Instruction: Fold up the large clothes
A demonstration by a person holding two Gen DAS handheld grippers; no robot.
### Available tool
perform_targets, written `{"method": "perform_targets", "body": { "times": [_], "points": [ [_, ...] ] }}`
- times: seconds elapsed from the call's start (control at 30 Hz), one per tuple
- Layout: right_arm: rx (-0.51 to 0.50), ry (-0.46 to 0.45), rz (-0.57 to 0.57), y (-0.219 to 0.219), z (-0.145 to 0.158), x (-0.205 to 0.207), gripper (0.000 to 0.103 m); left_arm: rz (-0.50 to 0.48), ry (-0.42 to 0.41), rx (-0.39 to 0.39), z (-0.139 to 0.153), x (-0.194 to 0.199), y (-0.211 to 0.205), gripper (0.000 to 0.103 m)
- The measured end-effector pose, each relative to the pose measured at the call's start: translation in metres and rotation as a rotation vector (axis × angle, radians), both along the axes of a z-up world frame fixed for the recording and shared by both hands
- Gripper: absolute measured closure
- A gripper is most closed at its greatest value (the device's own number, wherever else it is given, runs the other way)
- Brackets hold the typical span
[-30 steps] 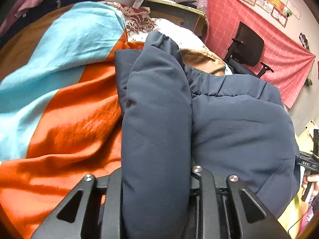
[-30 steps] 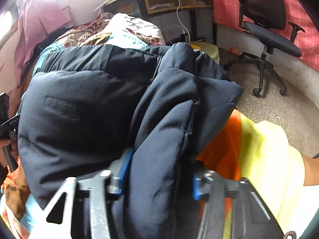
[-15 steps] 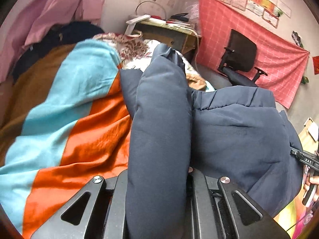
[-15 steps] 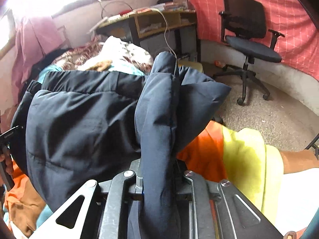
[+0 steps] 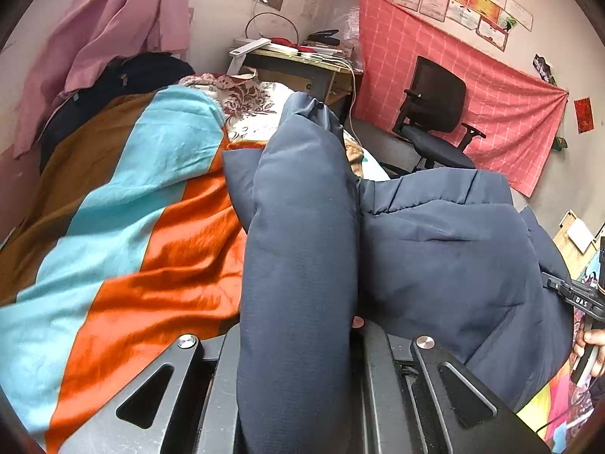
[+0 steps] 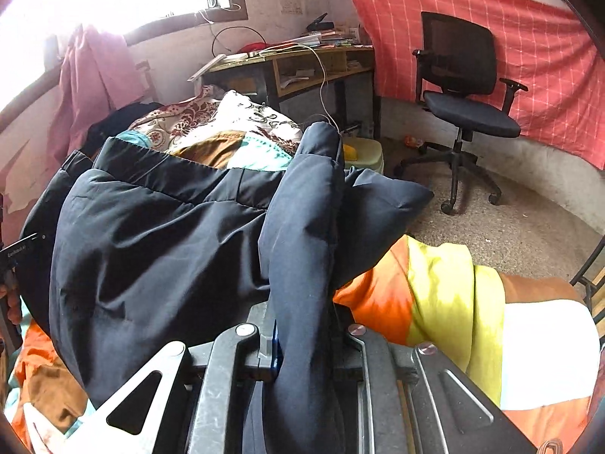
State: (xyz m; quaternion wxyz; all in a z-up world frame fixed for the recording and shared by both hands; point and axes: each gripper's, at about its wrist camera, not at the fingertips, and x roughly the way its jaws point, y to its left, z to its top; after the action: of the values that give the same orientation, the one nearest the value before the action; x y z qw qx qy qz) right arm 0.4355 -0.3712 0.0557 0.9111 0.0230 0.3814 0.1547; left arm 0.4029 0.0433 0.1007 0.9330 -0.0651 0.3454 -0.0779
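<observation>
A large navy padded jacket [image 5: 446, 257] hangs lifted over the bed, stretched between my two grippers. My left gripper [image 5: 298, 340] is shut on a thick fold of the jacket that runs up between its fingers. My right gripper [image 6: 306, 336] is shut on the jacket's [image 6: 159, 249] other edge, with a padded fold rising through its jaws. The right gripper's body shows at the far right of the left wrist view [image 5: 578, 299]. The fingertips of both are hidden by fabric.
A bed with a striped orange, light blue and brown blanket [image 5: 124, 227] lies under the jacket. A floral pillow [image 6: 234, 117], a cluttered desk [image 6: 302, 64] and a black office chair [image 6: 465, 90] stand beyond. Pink cloth [image 5: 113, 30] hangs at the window.
Both grippers have risen and tilted up, lifting the jacket higher off the bed. More of the room, window and wall shows now.
</observation>
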Motion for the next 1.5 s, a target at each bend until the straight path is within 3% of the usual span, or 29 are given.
{"method": "perform_targets", "body": {
  "times": [0.27,0.37,0.43,0.53,0.63,0.73,0.83,0.93,1.0,1.07,1.2,1.37,1.5],
  "points": [
    [-0.009,0.008,0.006,0.004,-0.008,-0.021,0.088,0.031,0.062,-0.007,-0.041,-0.010,0.004,0.096],
    [-0.019,0.025,-0.006,0.006,-0.025,-0.019,0.088,0.040,0.084,0.019,-0.061,-0.009,0.004,0.095],
    [-0.024,0.040,-0.024,0.005,-0.041,-0.016,0.088,0.051,0.092,-0.005,-0.071,-0.007,0.010,0.095],
    [0.001,0.058,-0.060,-0.003,-0.058,-0.015,0.087,0.052,0.113,-0.060,-0.077,-0.004,0.022,0.093],
    [0.042,0.078,-0.089,-0.014,-0.069,-0.015,0.083,0.045,0.119,-0.035,-0.075,-0.002,0.020,0.089],
    [0.030,0.077,-0.104,-0.017,-0.076,-0.016,0.072,0.050,0.131,-0.016,-0.073,-0.001,0.018,0.086],
    [0.030,0.089,-0.121,-0.020,-0.079,-0.015,0.062,0.083,0.152,-0.032,-0.076,-0.002,0.021,0.076],
    [0.051,0.090,-0.141,-0.025,-0.080,-0.017,0.046,0.111,0.161,-0.051,-0.076,-0.003,0.026,0.056],
    [0.050,0.069,-0.148,-0.025,-0.079,-0.021,0.027,0.122,0.148,-0.065,-0.073,-0.006,0.028,0.046],
    [0.041,0.043,-0.145,-0.023,-0.075,-0.025,0.022,0.142,0.131,-0.066,-0.068,-0.010,0.027,0.026],
    [0.018,0.012,-0.150,-0.017,-0.070,-0.032,0.008,0.181,0.082,-0.024,-0.060,-0.018,0.021,0.021],
    [0.020,-0.029,-0.168,-0.012,-0.065,-0.042,0.004,0.184,0.033,0.057,-0.054,-0.032,0.007,0.020],
    [0.005,-0.063,-0.167,-0.007,-0.058,-0.050,0.000,0.199,0.007,0.075,-0.054,-0.041,0.001,0.020]
  ]
}}
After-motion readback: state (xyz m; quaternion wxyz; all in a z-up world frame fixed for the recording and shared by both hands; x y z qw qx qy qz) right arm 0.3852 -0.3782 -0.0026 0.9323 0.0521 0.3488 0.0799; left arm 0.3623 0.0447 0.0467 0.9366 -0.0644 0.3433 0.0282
